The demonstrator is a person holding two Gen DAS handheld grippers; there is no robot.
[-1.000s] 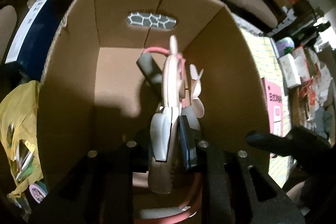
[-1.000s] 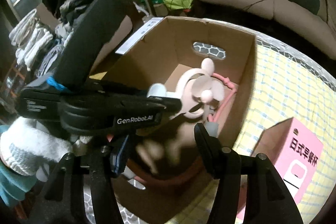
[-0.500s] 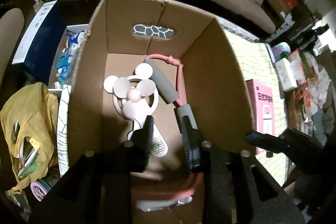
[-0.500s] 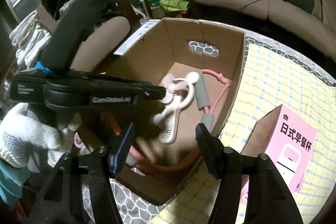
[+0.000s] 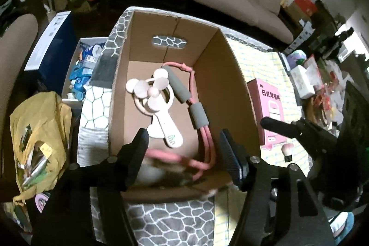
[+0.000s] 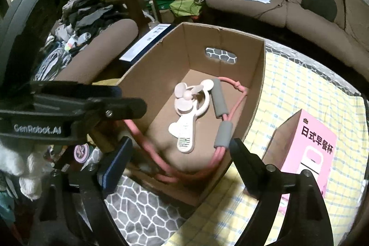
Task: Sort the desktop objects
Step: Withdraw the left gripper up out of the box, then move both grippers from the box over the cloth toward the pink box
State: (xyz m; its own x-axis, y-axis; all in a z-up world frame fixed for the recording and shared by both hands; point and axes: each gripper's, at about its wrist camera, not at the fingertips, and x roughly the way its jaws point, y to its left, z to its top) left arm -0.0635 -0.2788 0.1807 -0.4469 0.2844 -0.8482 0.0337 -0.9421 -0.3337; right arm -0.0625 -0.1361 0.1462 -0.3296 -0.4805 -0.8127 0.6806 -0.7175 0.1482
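Left wrist: tongs [image 5: 182, 142] agape above box [image 5: 233, 84].

A table [image 6: 143, 218] with a grey and white stone-pattern cover and a yellow checked cloth [image 6: 297, 84] spread on top. On it, an open brown cardboard box [image 6: 256, 107], partly on the yellow cloth. Just beside the box, a pink box [image 6: 313, 149] standing up on the yellow cloth. Near the pink box, a small pink and white brush [image 5: 287, 151].
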